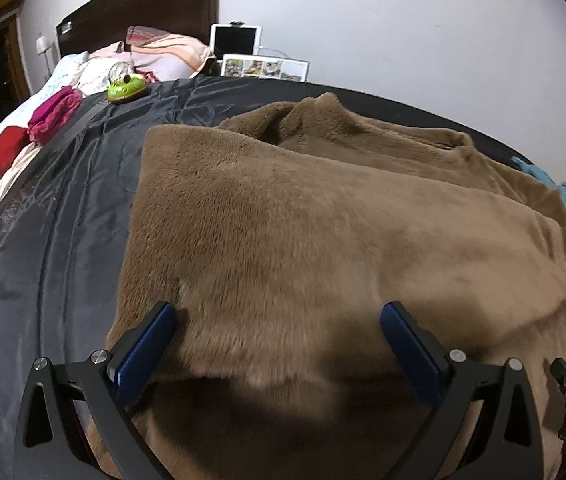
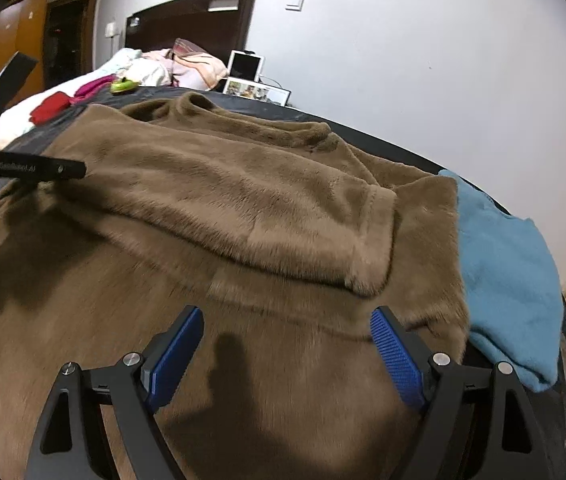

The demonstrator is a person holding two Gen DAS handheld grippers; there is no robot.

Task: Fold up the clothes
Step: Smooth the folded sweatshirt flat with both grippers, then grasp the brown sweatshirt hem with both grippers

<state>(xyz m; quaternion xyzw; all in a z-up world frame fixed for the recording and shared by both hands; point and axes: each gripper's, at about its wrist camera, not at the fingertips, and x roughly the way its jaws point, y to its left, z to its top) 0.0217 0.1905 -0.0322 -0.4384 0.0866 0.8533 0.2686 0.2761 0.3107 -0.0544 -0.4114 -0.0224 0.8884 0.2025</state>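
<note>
Brown sweater (image 2: 243, 200) edge beside blue cloth (image 2: 503, 272)

Left tongs (image 1: 279, 314) spread wide, empty. Right tongs (image 2: 287, 320) spread wide, empty.

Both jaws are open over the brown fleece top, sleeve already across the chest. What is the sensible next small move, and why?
Probably lower the right gripper and close on the near hem of the brown fleece top. One sleeve already lies folded across the body, both jaws are open and hold nothing, and the lower half is still spread flat.
</note>
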